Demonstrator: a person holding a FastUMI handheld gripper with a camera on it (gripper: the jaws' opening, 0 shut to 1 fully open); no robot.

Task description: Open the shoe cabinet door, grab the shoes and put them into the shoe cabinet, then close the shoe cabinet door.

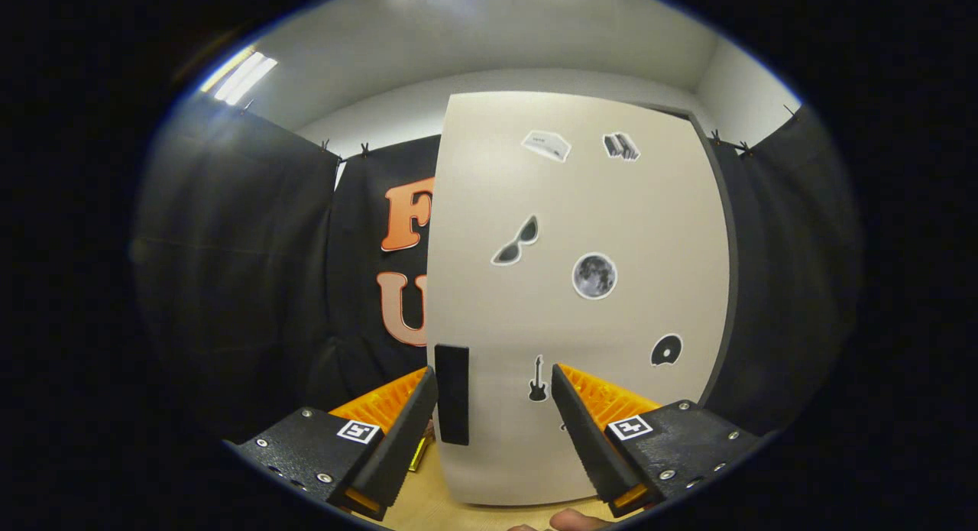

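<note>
Right now the tongs gape, straddling the door's dark handle unclenched; closing off-centre risks slipping off; door stays shut.

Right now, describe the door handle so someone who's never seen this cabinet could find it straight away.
Find the pale shoe cabinet door standing against the black booth cloth, dotted with small stickers. Go to its lower left edge, between the open fingers of the gripper and nearer the left one. The handle is the plain dark upright bar there, unlike the guitar sticker beside it.
</note>
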